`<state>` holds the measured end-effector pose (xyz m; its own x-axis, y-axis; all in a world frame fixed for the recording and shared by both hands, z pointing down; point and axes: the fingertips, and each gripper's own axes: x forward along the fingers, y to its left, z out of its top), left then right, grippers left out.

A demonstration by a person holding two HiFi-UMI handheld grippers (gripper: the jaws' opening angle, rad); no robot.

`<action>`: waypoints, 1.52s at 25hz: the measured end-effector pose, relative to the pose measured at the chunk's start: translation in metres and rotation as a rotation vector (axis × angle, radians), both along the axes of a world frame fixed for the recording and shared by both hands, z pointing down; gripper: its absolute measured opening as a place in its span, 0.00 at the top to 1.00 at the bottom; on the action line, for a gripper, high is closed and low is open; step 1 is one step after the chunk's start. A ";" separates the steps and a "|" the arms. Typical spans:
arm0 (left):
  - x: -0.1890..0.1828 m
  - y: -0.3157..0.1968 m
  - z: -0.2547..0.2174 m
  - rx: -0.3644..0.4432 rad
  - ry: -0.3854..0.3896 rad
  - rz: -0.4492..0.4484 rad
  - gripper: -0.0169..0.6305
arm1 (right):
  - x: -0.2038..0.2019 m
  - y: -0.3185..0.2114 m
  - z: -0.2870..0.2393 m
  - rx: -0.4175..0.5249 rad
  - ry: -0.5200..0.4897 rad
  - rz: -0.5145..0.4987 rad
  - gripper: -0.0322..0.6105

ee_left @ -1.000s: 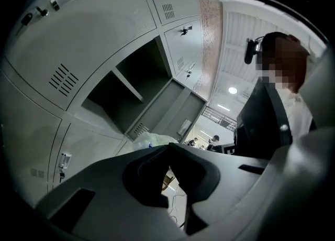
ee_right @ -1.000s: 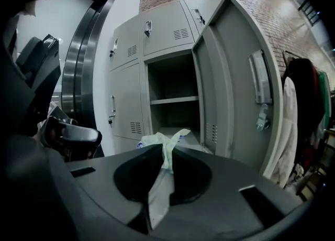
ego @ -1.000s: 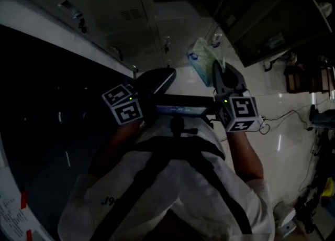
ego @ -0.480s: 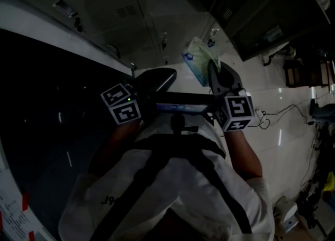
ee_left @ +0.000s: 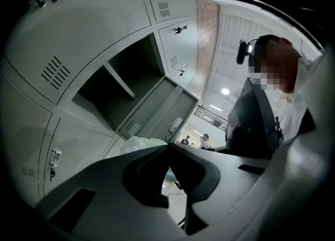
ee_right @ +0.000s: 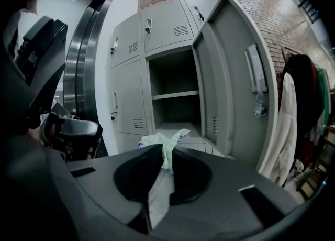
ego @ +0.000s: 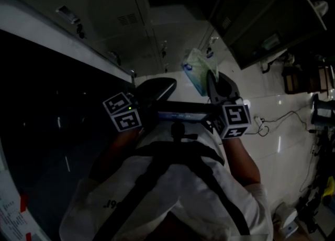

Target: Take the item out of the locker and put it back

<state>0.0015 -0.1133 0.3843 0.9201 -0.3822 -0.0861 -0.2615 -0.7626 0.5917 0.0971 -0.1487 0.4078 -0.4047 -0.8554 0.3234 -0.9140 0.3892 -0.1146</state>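
**A:** Your right gripper (ee_right: 168,148) has its fingers squeezed almost all the way together on the pale green bag (ee_right: 166,139). You've got it by a thin bit in the middle, and the crinkly top pokes out past the tips.

**B:** Yes, and the bag is out of the locker (ee_right: 175,77). You're holding it up in the air in front of the open part, not touching it. You can see a little blue print on the bag too.

**A:** The locker is grey. In your right gripper view its door (ee_right: 230,77) swings out to the right, and a shelf (ee_right: 175,94) runs across the inside.

**B:** Now your left gripper (ee_left: 167,148). Its fingers meet at the tips and there is nothing between them, so that hand holds nothing.

**A:** From your head camera, the left gripper sits beside the right one, a little apart from the bag. Both are out in front of your chest.

**B:** Your right gripper tips a bit downward. The bag sticks out ahead of it, over the shiny white floor (ego: 272,130).

**A:** One more thing: a white coat (ee_right: 288,124) hangs off to the right of the locker door.
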 end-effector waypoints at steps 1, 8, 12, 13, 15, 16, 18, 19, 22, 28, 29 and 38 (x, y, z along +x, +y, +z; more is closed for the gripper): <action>0.000 -0.001 0.000 -0.002 0.001 -0.004 0.97 | 0.000 -0.001 0.000 0.001 -0.001 -0.001 0.92; -0.004 -0.002 -0.003 -0.002 0.005 -0.033 0.97 | 0.000 -0.003 -0.003 0.006 0.000 -0.015 0.92; -0.008 -0.007 -0.003 0.000 0.003 -0.054 0.97 | -0.001 -0.010 -0.006 0.018 0.004 -0.023 0.92; -0.009 -0.008 -0.003 -0.001 0.001 -0.059 0.97 | -0.001 -0.012 -0.007 0.023 0.004 -0.025 0.92; -0.011 -0.010 -0.003 -0.001 0.000 -0.070 0.97 | -0.001 -0.017 -0.011 0.032 0.006 -0.029 0.92; -0.012 -0.011 -0.003 -0.001 -0.001 -0.076 0.97 | -0.001 -0.019 -0.013 0.037 0.007 -0.031 0.92; -0.014 -0.013 -0.004 -0.001 -0.004 -0.085 0.97 | -0.002 -0.023 -0.016 0.045 0.006 -0.033 0.92; -0.015 -0.014 -0.004 -0.001 -0.006 -0.088 0.97 | -0.002 -0.025 -0.018 0.049 0.007 -0.033 0.92; -0.018 -0.017 -0.006 0.004 -0.008 -0.095 0.97 | -0.002 -0.031 -0.022 0.062 0.011 -0.034 0.92; -0.023 -0.025 -0.011 0.017 -0.013 -0.109 0.97 | -0.003 -0.042 -0.030 0.084 0.021 -0.043 0.92; -0.023 -0.027 -0.012 0.022 -0.015 -0.106 0.97 | -0.004 -0.045 -0.033 0.091 0.026 -0.047 0.92; -0.021 -0.046 -0.025 0.053 -0.035 -0.092 0.97 | -0.012 -0.080 -0.070 0.182 0.070 -0.076 0.92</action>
